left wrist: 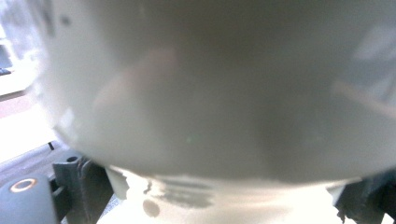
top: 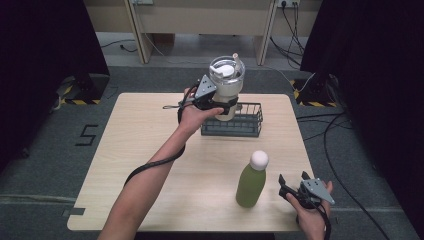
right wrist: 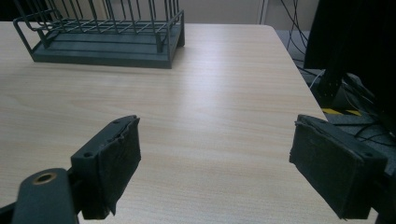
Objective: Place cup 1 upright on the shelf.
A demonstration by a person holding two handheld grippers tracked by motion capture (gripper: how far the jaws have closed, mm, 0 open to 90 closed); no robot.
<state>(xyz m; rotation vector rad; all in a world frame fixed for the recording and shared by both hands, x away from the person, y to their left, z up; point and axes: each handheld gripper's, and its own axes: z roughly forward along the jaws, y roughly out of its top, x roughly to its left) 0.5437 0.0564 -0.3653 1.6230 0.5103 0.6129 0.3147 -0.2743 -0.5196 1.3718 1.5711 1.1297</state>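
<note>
**Tumbler held over the wire rack, green bottle standing near the idle right gripper**

Seen from the high view: left gripper [top: 216, 102] clamped around the lower body of a cream tumbler [top: 227, 82], jaws pressing on either side of it. Tumbler upright, clear lid on top with a white straw poking out at the far rim. Held above the near-left part of a dark wire rack [top: 248, 127], which sits on the far middle of the light wooden table [top: 150, 150]. Whether the tumbler's base touches the rack or hangs just over it: cannot tell. Left forearm stretched diagonally across the table from the bottom edge, black cable trailing along it.

In the left gripper view: pale, blurred wall of the tumbler [left wrist: 210, 93] pressed close against the camera, dark jaw parts at the lower corners on both sides.

Right gripper [top: 292, 186] low at the near right edge of the table, jaws apart with nothing between them. Confirmed in the right gripper view: two black padded fingers [right wrist: 116, 161] spread wide over bare wood, the wire rack [right wrist: 107, 46] farther off at upper left.

Green bottle [top: 251, 180] with a white round cap, upright, just left of the right gripper, not touched by it, well apart from the rack.
</note>
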